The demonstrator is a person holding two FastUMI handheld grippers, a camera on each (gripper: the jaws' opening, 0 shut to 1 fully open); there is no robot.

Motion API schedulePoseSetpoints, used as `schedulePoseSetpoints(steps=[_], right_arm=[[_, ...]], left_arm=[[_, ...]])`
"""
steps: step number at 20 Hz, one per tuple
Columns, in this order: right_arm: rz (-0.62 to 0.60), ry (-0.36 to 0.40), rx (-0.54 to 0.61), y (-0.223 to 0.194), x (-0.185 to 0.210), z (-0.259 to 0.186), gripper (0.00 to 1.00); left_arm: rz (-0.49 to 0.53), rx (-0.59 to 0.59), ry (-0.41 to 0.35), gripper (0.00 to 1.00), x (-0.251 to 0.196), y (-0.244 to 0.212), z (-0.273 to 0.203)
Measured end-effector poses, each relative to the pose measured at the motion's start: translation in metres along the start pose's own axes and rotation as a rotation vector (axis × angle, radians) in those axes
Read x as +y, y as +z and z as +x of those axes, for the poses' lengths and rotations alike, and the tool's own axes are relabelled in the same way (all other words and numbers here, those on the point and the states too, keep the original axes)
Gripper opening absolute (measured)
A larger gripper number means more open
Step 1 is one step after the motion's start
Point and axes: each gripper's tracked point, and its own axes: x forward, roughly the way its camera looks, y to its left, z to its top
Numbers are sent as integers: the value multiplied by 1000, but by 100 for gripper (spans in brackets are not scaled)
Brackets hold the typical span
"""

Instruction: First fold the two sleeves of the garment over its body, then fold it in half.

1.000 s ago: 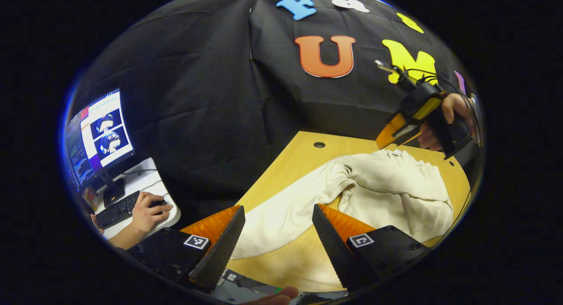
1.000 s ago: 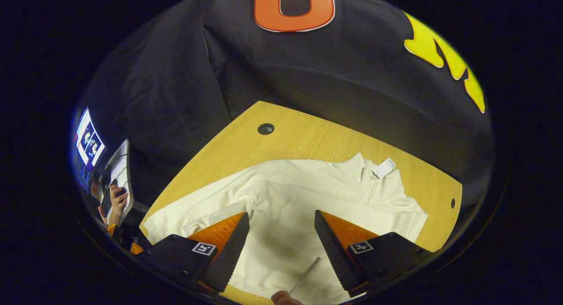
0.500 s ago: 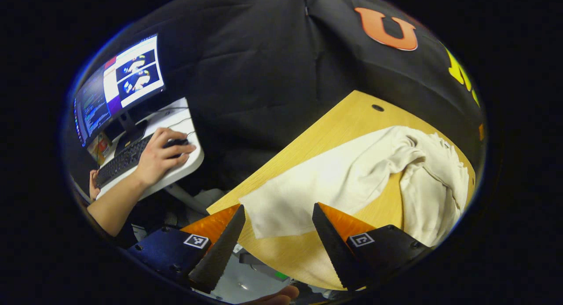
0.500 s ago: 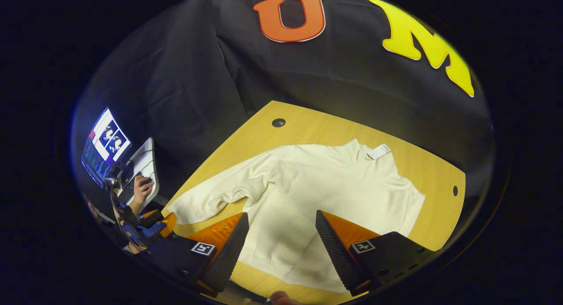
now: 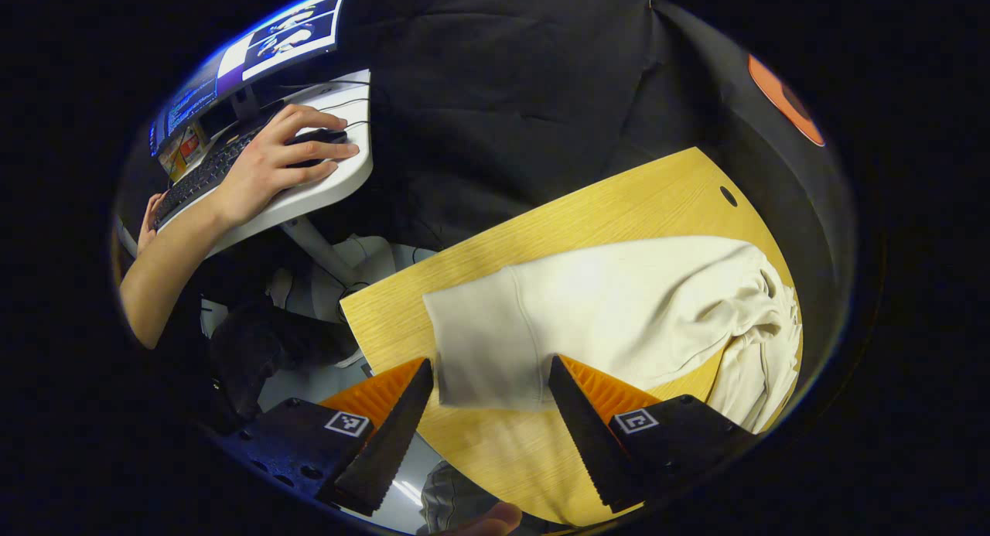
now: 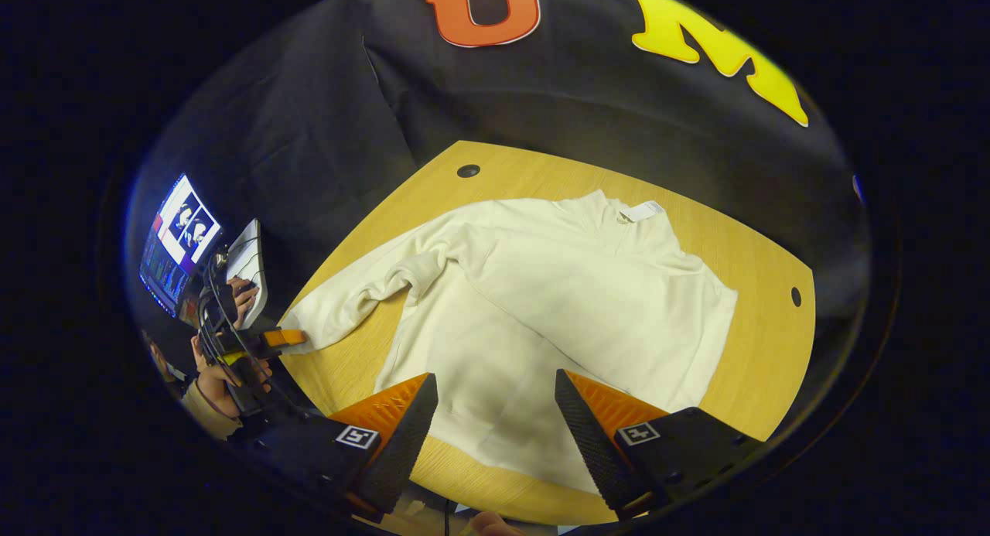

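The cream garment (image 6: 557, 304) lies flat on the wooden surface (image 6: 766, 350), one sleeve (image 5: 611, 312) stretched long toward the left gripper (image 5: 487, 389), whose spread, empty fingers straddle its cuff. The right gripper (image 6: 495, 404), also spread and empty, hovers over the hem.

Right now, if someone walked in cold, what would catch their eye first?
The cream sweater spread on the wooden table, with its one sleeve stretched out toward the table's corner. The open left gripper hovers at that sleeve's cuff. Off to the side, a person's hand rests on a mouse at a white desk.
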Motion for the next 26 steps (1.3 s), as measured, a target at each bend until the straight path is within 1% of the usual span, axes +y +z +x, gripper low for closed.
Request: schedulePoseSetpoints(steps=[1,2,3,5,7,8,9,11,12,13,14,15,16,17,19,20,21,23,26], right_arm=[[14,-7,9,-8,-5,-1,95],[35,-10,14,-13,-8,-1,95],[54,-10,20,-18,-10,-1,96],[69,-8,25,-25,-13,-1,95],[82,-12,29,-32,-16,-4,95],[92,-10,32,-37,-18,-5,93],[103,-9,36,-43,-22,-7,93],[123,-19,37,-50,-33,-10,93],[137,-24,32,-53,-39,-13,96],[152,-26,27,-54,-45,-17,95],[167,-32,20,-58,-51,-20,96],[181,-36,12,-60,-59,-25,95],[202,-39,2,-66,-68,-31,93],[219,-40,-3,-70,-75,-35,95],[246,-39,-12,-79,-88,-43,96],[256,-44,-20,-85,-98,-47,96],[266,-49,-25,-89,-106,-50,96],[301,-47,-33,-97,-119,-54,96],[356,-32,-35,-110,-136,-57,96]], left_arm=[[-1,31,17,99,3,0,0],[-10,60,38,95,5,-1,3],[4,89,58,93,5,0,4],[42,122,76,86,4,-1,4],[36,140,75,83,2,0,6],[39,150,71,86,2,-1,4],[41,161,66,78,1,-1,4],[48,168,52,75,-2,-1,5],[50,173,46,64,-3,-1,5],[47,179,39,53,-5,-2,6],[38,189,35,49,-8,-3,5],[29,191,38,37,-8,-3,4],[27,191,42,31,-9,-3,5],[31,192,45,30,-9,-2,5],[38,201,51,26,-10,-2,2],[37,213,58,19,-13,-4,-3],[38,209,67,14,-14,-3,-8],[51,200,85,12,-20,-2,-17],[75,198,108,12,-34,-4,-33]])
